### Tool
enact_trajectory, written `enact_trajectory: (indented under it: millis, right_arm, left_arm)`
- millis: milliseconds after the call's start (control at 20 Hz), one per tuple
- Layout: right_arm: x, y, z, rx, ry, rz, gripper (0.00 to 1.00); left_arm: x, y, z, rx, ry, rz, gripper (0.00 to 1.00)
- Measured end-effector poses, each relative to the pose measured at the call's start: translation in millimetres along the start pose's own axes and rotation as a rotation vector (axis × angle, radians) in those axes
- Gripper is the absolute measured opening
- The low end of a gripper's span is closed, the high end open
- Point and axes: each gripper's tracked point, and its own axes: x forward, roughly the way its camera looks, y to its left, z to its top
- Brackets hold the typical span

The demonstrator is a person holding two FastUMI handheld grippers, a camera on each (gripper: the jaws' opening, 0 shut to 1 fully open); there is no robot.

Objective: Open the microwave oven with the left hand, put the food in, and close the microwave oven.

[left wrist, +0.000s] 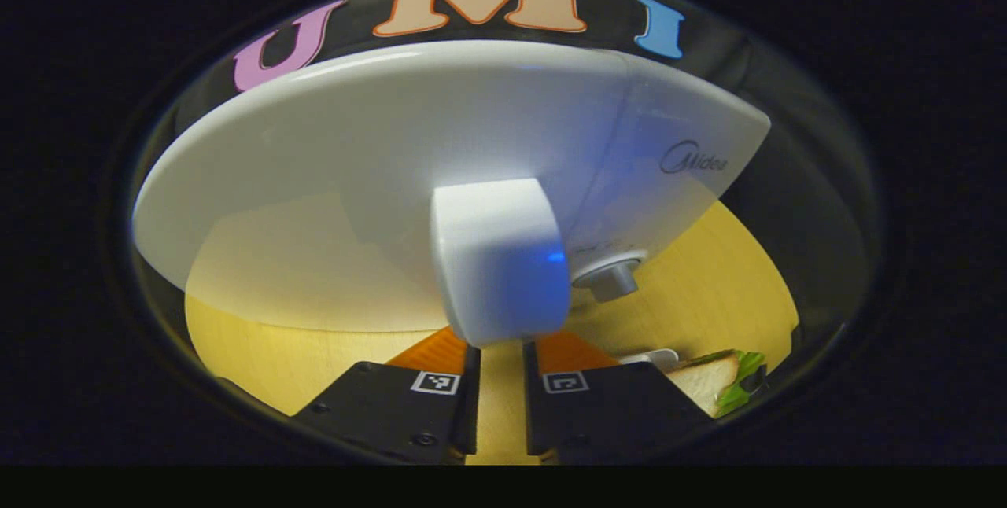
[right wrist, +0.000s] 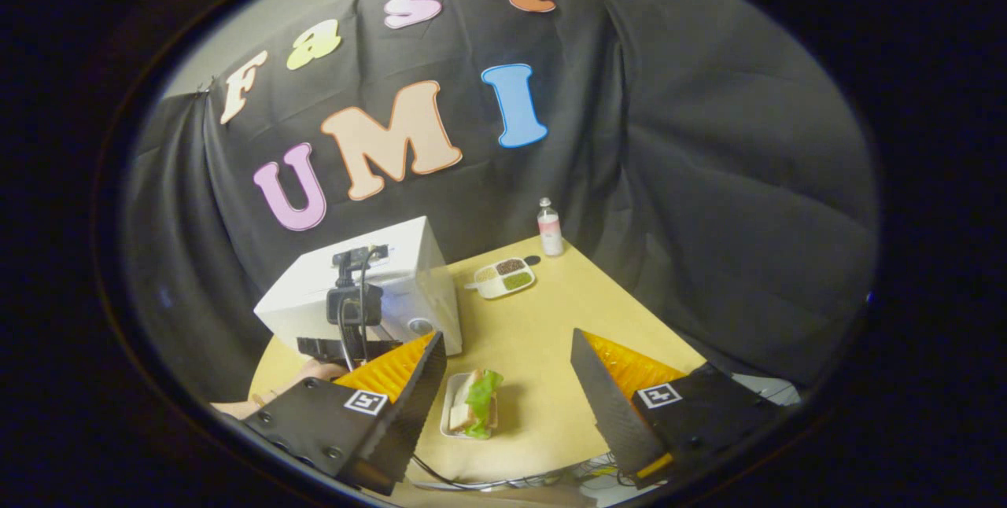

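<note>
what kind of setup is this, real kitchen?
Probably not: a staged recording booth. Black cloth wall behind a small wooden table, holding a microwave, a sandwich and a bottle.

Left claw (left wrist: 500, 370) narrowly parted, right claw (right wrist: 507, 382) spread wide

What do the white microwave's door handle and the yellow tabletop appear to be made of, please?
The white microwave's door handle looks like glossy moulded plastic: smooth, rounded, with a soft sheen. The yellow tabletop seems pale wood or wood-look laminate, matte with faint grain.
</note>
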Motion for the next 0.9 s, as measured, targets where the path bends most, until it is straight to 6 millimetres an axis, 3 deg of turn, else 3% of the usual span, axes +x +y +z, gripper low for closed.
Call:
enact_trajectory:
  millis: [50, 450, 900]
  right_arm:
    - [0, 2, -2, -0.001, 0.006, 0.005, 0.99]
    - [-4, 4, -12, -0.003, 0.028, 0.013, 0.99]
    - [-9, 3, -15, -0.026, 0.048, 0.026, 0.99]
  left_arm:
    - [-1, 0, -2, -0.002, 0.008, 0.001, 0.22]
    - [-2, 1, -2, -0.008, -0.002, 0.014, 0.12]
    - [-5, 2, 0, -0.074, -0.111, 0.046, 0.05]
